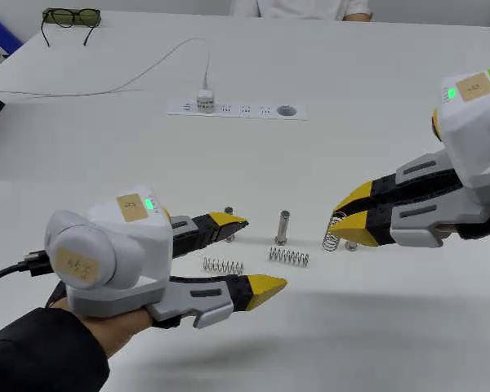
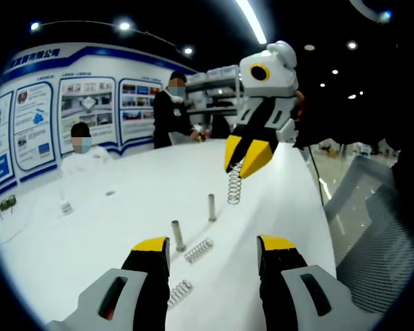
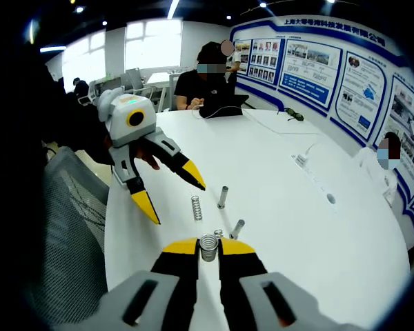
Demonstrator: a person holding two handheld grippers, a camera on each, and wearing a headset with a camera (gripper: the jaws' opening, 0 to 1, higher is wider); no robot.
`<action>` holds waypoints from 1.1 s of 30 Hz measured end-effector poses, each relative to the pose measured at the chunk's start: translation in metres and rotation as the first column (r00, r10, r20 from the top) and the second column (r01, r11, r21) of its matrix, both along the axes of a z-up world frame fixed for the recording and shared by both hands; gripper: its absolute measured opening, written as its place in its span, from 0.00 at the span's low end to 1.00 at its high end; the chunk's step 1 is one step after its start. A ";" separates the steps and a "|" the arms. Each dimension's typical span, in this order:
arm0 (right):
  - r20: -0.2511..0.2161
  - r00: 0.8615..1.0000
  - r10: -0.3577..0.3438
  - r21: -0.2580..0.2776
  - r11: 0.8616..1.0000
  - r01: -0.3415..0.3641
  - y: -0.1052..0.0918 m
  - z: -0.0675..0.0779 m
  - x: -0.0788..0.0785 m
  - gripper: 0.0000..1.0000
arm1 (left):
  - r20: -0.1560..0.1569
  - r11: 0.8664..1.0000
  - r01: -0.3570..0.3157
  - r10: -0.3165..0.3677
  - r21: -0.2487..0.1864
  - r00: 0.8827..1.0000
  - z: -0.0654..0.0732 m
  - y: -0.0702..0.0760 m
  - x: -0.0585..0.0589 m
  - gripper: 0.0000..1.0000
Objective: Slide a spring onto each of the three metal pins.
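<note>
Head view — right gripper (image 1: 336, 220) pinches spring (image 1: 332, 233), seemingly beside pin (image 1: 351, 245) | left gripper (image 1: 264, 251) agape

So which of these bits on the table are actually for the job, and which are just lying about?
Job: metal pins, loose springs, spring in right gripper, left gripper.
Lying about: glasses, power strip, cable.
</note>
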State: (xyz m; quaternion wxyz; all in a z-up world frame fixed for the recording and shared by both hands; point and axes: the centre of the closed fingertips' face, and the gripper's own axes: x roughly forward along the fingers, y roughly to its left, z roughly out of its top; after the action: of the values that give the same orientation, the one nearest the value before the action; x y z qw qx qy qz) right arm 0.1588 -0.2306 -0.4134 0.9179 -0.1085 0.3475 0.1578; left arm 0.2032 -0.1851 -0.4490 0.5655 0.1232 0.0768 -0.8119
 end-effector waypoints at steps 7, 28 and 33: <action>0.005 0.999 -0.040 -0.017 0.999 0.040 -0.017 0.003 -0.003 0.12 | -0.004 0.999 -0.053 0.053 0.002 0.999 0.000 0.009 0.015 0.55; 0.028 0.983 -0.183 -0.044 0.982 0.184 -0.070 -0.001 -0.003 0.12 | -0.023 0.993 -0.118 0.119 0.015 0.993 -0.003 0.017 0.032 0.60; 0.018 0.976 -0.217 -0.031 0.976 0.218 -0.080 -0.013 -0.003 0.12 | -0.026 0.992 -0.122 0.122 0.020 0.992 -0.004 0.018 0.032 0.60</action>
State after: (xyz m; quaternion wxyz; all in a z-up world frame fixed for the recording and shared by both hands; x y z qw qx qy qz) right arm 0.1558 -0.3104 -0.4269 0.9303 -0.0859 0.3530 0.0501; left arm 0.2354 -0.1669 -0.4532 0.6119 0.1123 0.0992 -0.7767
